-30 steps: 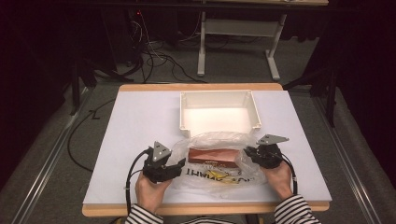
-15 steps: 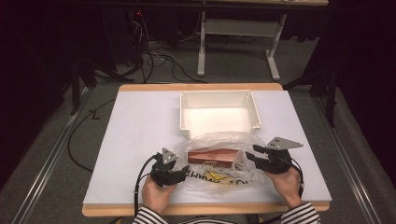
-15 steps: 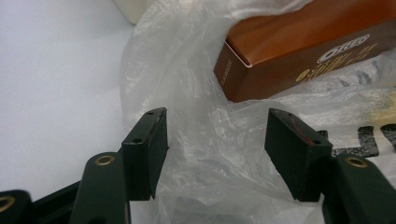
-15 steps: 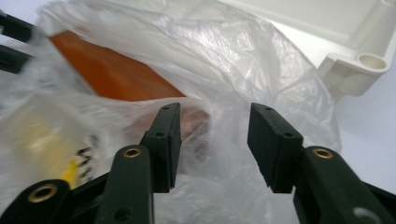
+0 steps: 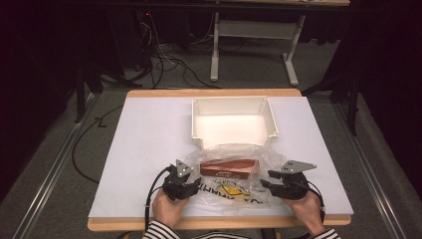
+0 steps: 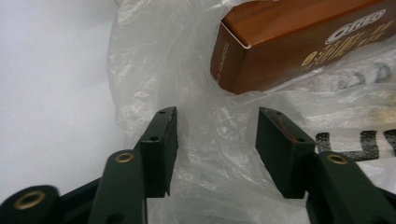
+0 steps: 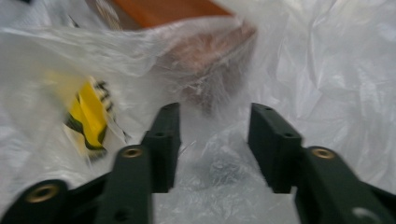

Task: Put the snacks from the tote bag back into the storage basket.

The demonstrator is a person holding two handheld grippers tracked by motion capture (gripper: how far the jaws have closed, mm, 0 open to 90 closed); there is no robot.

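A crumpled clear plastic bag [image 5: 234,191] with black lettering and a yellow mark [image 5: 231,190] lies near the table's front edge. A brown carton [image 5: 231,168] sits in its mouth. My left gripper [image 5: 195,183] is at the bag's left edge and my right gripper [image 5: 267,181] at its right edge. In the left gripper view the jaws [image 6: 217,112] have just been closing. Loose bag film [image 6: 154,60] lies between them unpinched, with the carton [image 6: 299,42] beyond. In the right gripper view the jaws [image 7: 215,107] have also just been closing, over bag film [image 7: 327,70], apart from it.
An empty white tray [image 5: 231,99] stands just behind the bag at the middle back of the white tabletop [image 5: 149,149]. Both hands come in over the wooden front edge [image 5: 219,222]. Cables and table legs lie on the dark floor beyond.
The left gripper has slid a little right and down onto the bag's left edge. The right gripper has drawn right and back toward the front edge. The bag's film has shifted slightly.
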